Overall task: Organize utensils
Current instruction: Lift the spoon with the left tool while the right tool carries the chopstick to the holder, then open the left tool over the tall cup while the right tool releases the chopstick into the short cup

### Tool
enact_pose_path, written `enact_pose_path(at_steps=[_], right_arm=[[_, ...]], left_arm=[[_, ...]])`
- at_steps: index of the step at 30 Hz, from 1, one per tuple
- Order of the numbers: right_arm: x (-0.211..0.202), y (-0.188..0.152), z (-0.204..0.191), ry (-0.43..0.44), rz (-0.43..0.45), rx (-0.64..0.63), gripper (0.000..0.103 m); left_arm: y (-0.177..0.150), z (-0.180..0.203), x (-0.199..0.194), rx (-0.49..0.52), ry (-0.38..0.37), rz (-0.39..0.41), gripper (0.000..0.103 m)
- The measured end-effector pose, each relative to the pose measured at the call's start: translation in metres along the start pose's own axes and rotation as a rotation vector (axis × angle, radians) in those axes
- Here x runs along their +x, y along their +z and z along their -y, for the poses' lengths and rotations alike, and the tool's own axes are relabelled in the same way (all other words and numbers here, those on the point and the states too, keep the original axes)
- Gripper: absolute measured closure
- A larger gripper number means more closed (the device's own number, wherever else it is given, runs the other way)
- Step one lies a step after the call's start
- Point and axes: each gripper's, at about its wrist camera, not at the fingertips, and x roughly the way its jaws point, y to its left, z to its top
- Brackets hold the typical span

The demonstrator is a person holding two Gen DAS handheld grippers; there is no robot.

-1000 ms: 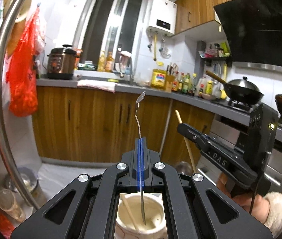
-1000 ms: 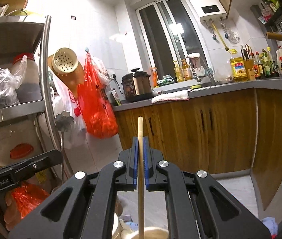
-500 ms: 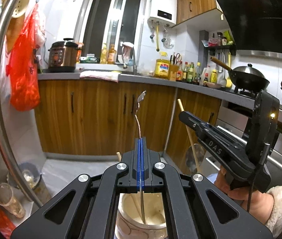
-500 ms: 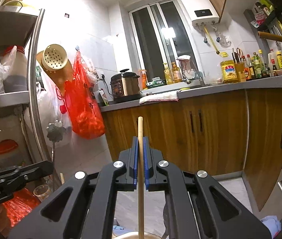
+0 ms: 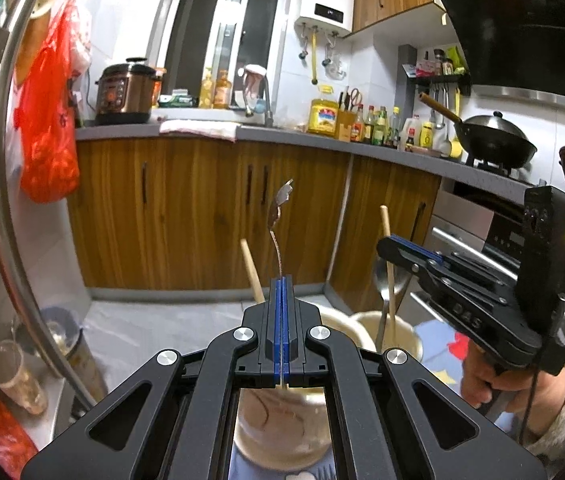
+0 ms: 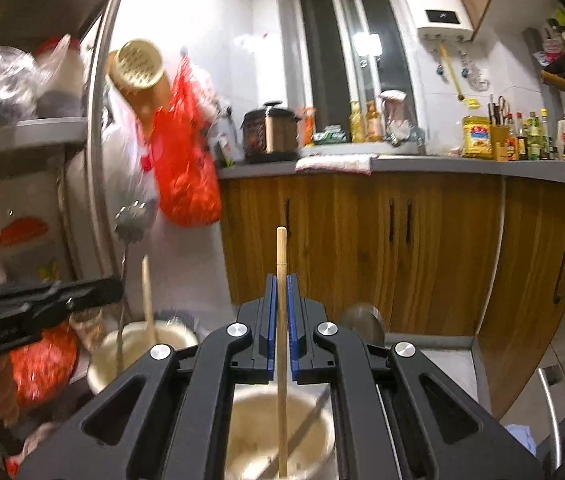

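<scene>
**Left wrist view: two utensils clamped, two crocks below — lower straight and let go late**

Left wrist view first: my left gripper (image 5: 281, 360) has its blue pads pressed together on the thin metal stem of a fork (image 5: 278, 220), whose curved head rises above and ahead of the jaws. Directly beneath them sits a cream ceramic crock (image 5: 282, 428), with a wooden stick (image 5: 252, 270) already leaning in it just left of my jaws. I cannot see the fork's lower end, so I cannot tell whether it touches the crock's bottom.

My right gripper (image 6: 281, 344) is clamped on a wooden chopstick (image 6: 281, 280) that runs upright between the pads and down into a second crock (image 6: 282, 432) straight below. A metal handle slants across that crock's inside to the right of the chopstick, and a ladle bowl (image 6: 362, 320) shows just beyond the right finger.

As I judge it, the step in hand is dropping each utensil into its holder. To do it well I should keep both shafts vertical, sink them until the tips are well inside the rim, and only then part the jaws. The fork's stem is slim and slippery, so opening early would let it tip against the wooden stick or the rim. On the right, I should keep the chopstick clear of the slanted handle. Beyond the crocks, a red bag (image 6: 186, 168) hangs to my left, well apart.
</scene>
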Motion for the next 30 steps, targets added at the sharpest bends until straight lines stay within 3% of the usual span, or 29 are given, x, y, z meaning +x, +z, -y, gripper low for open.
enact_pose_path(at_steps=[8,17,30], right_arm=[[-0.012,-0.005,0.000,0.060,-0.057,0.005,0.098],[0.007,-0.006,0.003,0.060,-0.091,0.028,0.098],[0.026,-0.019,0.012,0.072,-0.167,0.086,0.098]], left_arm=[[-0.011,0.011,0.004,0.043,-0.019,-0.041,0.102],[-0.014,0.017,0.026,0.048,-0.042,-0.109,0.102],[-0.017,0.020,0.027,0.062,-0.055,-0.119,0.102]])
